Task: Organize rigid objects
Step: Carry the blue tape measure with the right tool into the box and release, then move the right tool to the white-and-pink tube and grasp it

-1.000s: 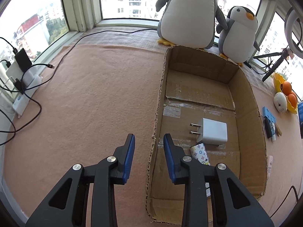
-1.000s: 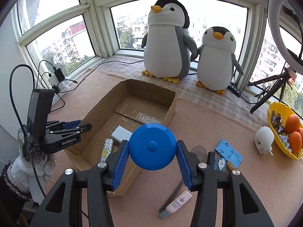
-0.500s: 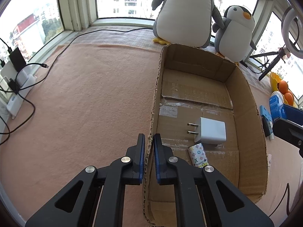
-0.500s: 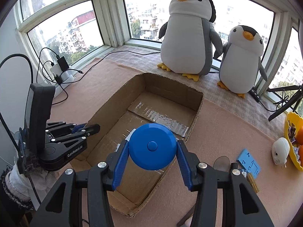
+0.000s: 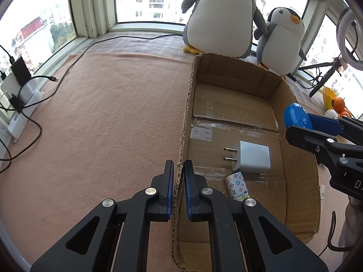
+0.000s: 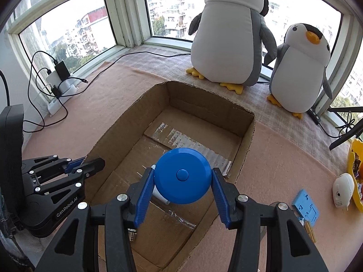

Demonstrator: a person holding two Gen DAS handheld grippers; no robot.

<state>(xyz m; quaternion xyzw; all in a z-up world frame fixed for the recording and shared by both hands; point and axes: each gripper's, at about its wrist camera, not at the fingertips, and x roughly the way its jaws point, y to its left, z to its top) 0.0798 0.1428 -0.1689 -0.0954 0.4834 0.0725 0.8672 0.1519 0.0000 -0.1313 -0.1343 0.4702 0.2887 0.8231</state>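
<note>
Left claw (image 5: pixel 178 170): pinched nearly closed on the near left wall of the cardboard box (image 5: pixel 295 122), one finger outside, one inside — a hold that looks meant to keep the box steady while it is loaded.
Right claw (image 6: pixel 181 182): clamped on a round blue disc (image 6: pixel 182 176), fingers pressing its rim from either side, flat face toward the camera; carried above the box interior, not touching the floor of it.
Blue disc, purpose: held over the open middle of the box, likely for setting down there.
White plug adapter (image 5: pixel 253 156): lying flat in the box, ahead and right of the left claw, prongs pointing toward that wall.
Patterned tube (image 5: pixel 237 185): just beside the adapter, nearer the left claw.
Waiting on the surface: blue card (image 6: pixel 306 206) and a small white device (image 6: pixel 342 187) — right of the right claw, outside the box.
</note>
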